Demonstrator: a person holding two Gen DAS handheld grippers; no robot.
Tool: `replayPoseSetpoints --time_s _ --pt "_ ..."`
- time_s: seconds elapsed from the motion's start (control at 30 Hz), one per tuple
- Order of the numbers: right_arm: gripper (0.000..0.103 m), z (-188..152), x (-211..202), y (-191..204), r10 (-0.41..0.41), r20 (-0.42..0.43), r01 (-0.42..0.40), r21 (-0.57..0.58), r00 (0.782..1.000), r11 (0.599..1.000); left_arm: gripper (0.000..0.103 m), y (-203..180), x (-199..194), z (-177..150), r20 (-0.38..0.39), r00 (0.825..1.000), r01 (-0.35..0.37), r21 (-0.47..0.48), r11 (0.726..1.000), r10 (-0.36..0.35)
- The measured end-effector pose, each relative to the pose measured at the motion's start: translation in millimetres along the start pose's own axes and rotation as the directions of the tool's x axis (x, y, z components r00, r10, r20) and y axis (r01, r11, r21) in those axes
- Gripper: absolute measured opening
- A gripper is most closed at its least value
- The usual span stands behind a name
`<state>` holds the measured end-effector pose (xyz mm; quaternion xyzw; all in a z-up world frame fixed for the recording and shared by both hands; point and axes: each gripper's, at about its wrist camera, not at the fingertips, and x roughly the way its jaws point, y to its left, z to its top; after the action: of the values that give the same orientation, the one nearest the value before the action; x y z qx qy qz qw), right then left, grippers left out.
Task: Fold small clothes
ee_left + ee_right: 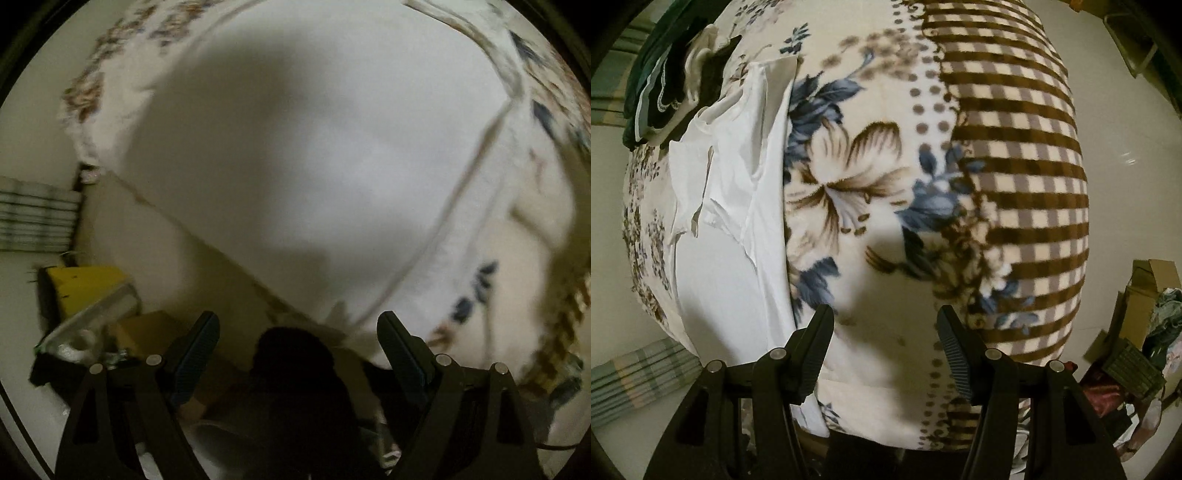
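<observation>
A white garment (727,192) lies spread on a floral and brown-checked blanket (1015,177), creased near its upper part and flatter toward the near end; in the right wrist view it sits at the left side of the blanket, its long straight edge running alongside the large printed lily. In the blurred left wrist view the same white cloth (295,155) fills most of the picture, with a hemmed edge curving down its right side. A pile of dark green and black clothes (665,74) sits at the blanket's far left corner, just beyond the garment. The right gripper (885,325) hangs over the blanket with its jaws apart, holding nothing. The left gripper (298,328) has its jaws wide apart and empty too, near the garment's lower edge. A yellow box (88,288) sits on the floor at the left
</observation>
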<state>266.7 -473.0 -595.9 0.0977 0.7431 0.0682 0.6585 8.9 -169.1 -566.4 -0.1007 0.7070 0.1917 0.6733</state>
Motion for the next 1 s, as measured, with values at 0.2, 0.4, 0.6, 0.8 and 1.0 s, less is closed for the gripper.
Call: replayPoseSetpoints --time_s 0.2,0.4,0.6,0.8,1.0 --pt "0.06 19 6 12 0.023 -0.017 -0.023 -0.028 1.0 0.999 0.087 -46 17 9 0.053 0.998 0.023 0.147 0.989 -0.031" --pt "0.06 67 14 39 0.092 0.001 -0.092 -0.066 0.996 0.994 0.086 -92 45 -6 0.121 0.993 -0.055 0.359 0.932 0.012" --pt "0.06 140 46 74 0.192 -0.005 -0.191 -0.095 0.981 0.977 0.005 -84 37 -4 0.201 0.98 -0.06 0.366 0.929 -0.016" --pt "0.06 189 89 97 0.254 -0.06 -0.257 -0.061 0.965 0.964 0.004 -60 -3 -1 0.241 0.969 -0.025 0.28 0.96 -0.045" --pt "0.006 197 91 128 0.251 -0.024 -0.252 -0.069 0.968 0.965 0.004 -37 -37 18 0.247 0.966 0.032 0.187 0.982 -0.078"
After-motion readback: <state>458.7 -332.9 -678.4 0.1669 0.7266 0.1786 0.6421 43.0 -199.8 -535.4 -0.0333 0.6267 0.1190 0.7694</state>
